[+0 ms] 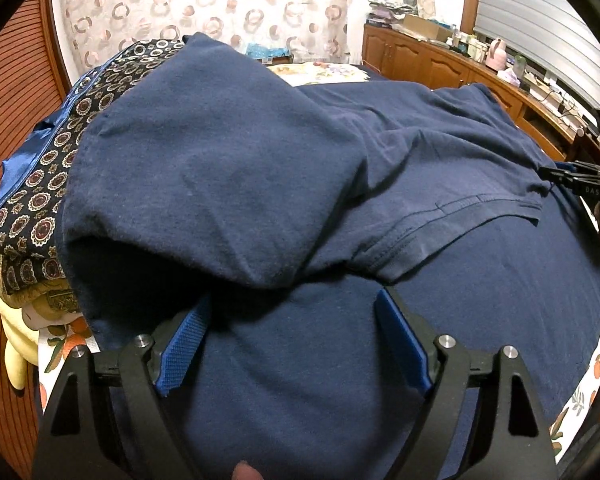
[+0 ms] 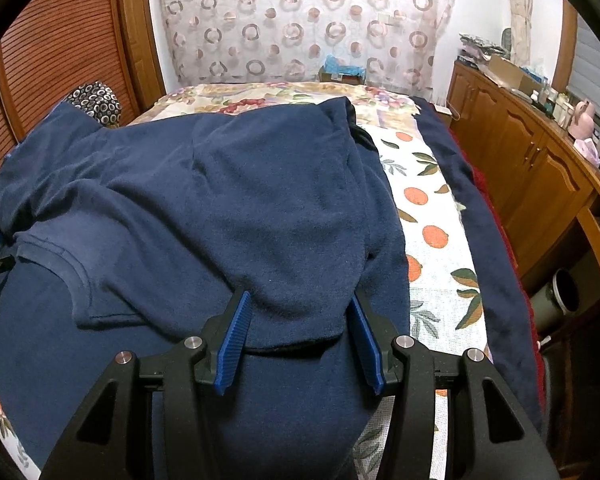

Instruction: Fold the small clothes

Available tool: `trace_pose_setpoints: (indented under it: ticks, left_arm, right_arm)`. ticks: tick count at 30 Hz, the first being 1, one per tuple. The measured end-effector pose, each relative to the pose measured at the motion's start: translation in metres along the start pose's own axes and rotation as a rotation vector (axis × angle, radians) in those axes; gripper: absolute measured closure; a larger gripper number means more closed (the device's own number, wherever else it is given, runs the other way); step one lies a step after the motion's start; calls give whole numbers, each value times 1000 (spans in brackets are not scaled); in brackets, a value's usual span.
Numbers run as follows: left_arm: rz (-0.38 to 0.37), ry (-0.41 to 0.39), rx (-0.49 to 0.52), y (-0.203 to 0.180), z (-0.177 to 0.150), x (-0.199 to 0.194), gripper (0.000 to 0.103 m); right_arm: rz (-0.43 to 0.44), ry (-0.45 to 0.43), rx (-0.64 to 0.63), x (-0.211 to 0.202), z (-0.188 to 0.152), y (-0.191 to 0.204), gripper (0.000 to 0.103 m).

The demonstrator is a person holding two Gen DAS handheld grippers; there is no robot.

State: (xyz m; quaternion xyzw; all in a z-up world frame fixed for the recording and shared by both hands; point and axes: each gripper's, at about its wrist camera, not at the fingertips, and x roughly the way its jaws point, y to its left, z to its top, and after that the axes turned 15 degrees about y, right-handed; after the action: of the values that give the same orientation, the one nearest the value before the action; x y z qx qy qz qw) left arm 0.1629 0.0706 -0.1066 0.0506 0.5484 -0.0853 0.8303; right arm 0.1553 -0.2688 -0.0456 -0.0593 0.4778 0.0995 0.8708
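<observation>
**A:** What do you see right now?

**B:** Close to me, my left gripper has its fingers spread wide, with nothing between them. They hang just over the navy shirt. My right gripper is spread too, and it sits at the edge of a flap of the same shirt. I don't think it is pinching yet.

**A:** Where is the shirt?

**B:** It lies on the bed, on the cover with oranges. Its top part looks folded over its bottom part, with a bump on the left.

**A:** How will you do this step well?

**B:** I think I should grab both corners of the flap at the same height, lift a little, and lay it down flat. If one side goes first, the fold could go crooked.

**A:** Any boxes farther back?

**B:** Far away, a cardboard box sits on the wooden cabinet. I can't tell what is in it.
</observation>
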Motion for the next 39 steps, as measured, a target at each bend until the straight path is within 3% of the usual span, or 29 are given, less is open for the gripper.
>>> trace_pose_setpoints:
  ticks: [12,18,21,26,30,32,37,39]
  left_arm:
    - [-16,7,6,5,-7,-4,19]
    - [-28,-111,-65,29,-10,-40,23]
    - [-13,-176,-100,45,-8,-61,29]
    - [32,-238,-162,72,-2,-79,49]
    - [60,-214,-173,79,9,-71,58]
    - [60,-193,-153,78,13,-63,71]
    - [79,-161,-117,68,19,-49,79]
    - [83,-168,-107,66,19,-50,87]
  right_arm:
    - [-10,-2,-5,-4,-3,1,51]
    - [-10,-1,-5,-5,-4,0,51]
    - [-11,-1,-6,-5,-4,-1,51]
    - [-12,0,-5,-5,-4,-1,51]
    - [-12,0,-5,-5,-4,-1,51]
    - [-12,0,-5,-5,-4,-1,51]
    - [-17,0,-4,-5,-4,-3,51]
    - [-18,-1,0,-6,-4,-4,56]
